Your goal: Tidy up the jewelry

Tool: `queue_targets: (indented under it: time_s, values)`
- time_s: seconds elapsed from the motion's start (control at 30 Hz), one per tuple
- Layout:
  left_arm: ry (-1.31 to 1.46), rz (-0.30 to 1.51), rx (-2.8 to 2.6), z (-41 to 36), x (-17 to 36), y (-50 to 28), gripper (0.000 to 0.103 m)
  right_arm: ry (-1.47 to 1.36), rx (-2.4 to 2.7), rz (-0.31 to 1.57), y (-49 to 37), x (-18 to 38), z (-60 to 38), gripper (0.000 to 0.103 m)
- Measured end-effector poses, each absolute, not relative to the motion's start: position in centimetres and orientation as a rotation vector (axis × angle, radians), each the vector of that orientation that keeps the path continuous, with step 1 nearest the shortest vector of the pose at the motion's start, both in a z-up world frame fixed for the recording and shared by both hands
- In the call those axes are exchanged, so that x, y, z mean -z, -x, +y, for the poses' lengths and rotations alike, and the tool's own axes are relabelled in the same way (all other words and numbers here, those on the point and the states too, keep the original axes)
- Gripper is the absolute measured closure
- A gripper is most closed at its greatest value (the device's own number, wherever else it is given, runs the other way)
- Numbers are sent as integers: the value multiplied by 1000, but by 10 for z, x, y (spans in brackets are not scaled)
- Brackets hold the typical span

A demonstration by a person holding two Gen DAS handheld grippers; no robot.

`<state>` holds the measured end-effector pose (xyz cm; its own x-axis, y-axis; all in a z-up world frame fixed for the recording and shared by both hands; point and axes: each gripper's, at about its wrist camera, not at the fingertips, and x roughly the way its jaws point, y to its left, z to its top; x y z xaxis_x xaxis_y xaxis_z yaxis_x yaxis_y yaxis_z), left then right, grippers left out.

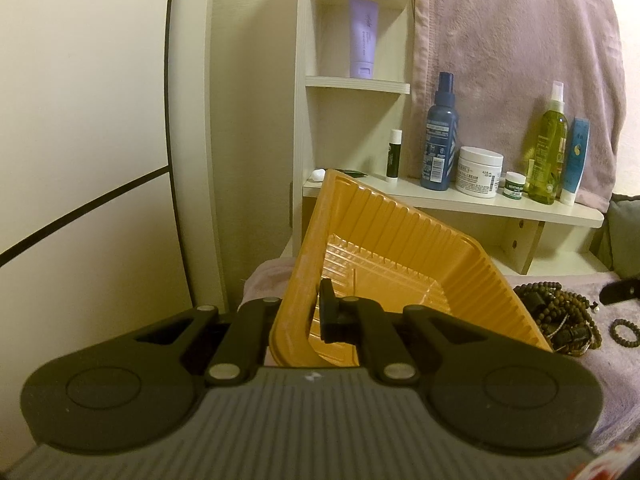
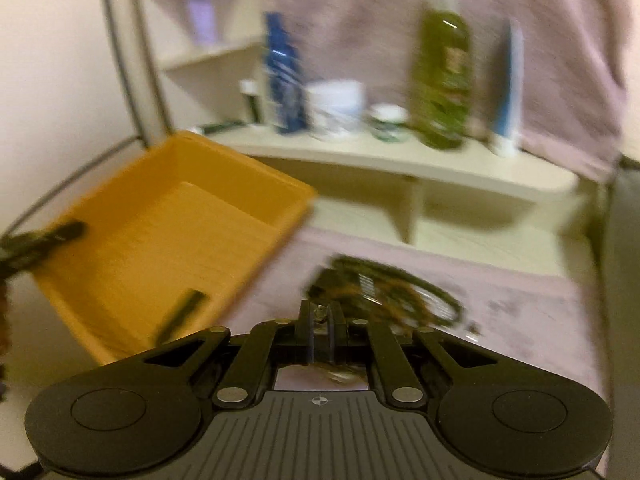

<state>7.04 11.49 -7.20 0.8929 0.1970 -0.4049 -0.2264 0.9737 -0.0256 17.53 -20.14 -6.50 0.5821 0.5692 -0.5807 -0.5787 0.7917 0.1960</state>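
My left gripper is shut on the near wall of an orange ribbed tray, which it holds tilted; one finger is inside and the other is hidden behind the wall. To the tray's right, a tangled pile of brown beaded jewelry lies on a pink cloth. In the blurred right wrist view, my right gripper is shut on a small shiny piece of jewelry, just in front of the pile. The tray is to its left. A dark narrow shape on the tray floor is too blurred to identify.
A single bead bracelet lies apart, right of the pile. Behind, a low white shelf carries a blue spray bottle, a white cream jar and a green bottle. A pink cloth hangs behind the shelf.
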Motion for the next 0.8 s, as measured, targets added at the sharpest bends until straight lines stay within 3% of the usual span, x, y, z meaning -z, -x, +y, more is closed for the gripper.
queue_targets:
  time_s: [0.3,0.8]
  values:
    - [77,412,-220,115,72,-70,96,-13,-854,636,-176,49,-152,96]
    - [82,411,-217,116,71,-70,96,52,-914,669,-188,69,-104,96]
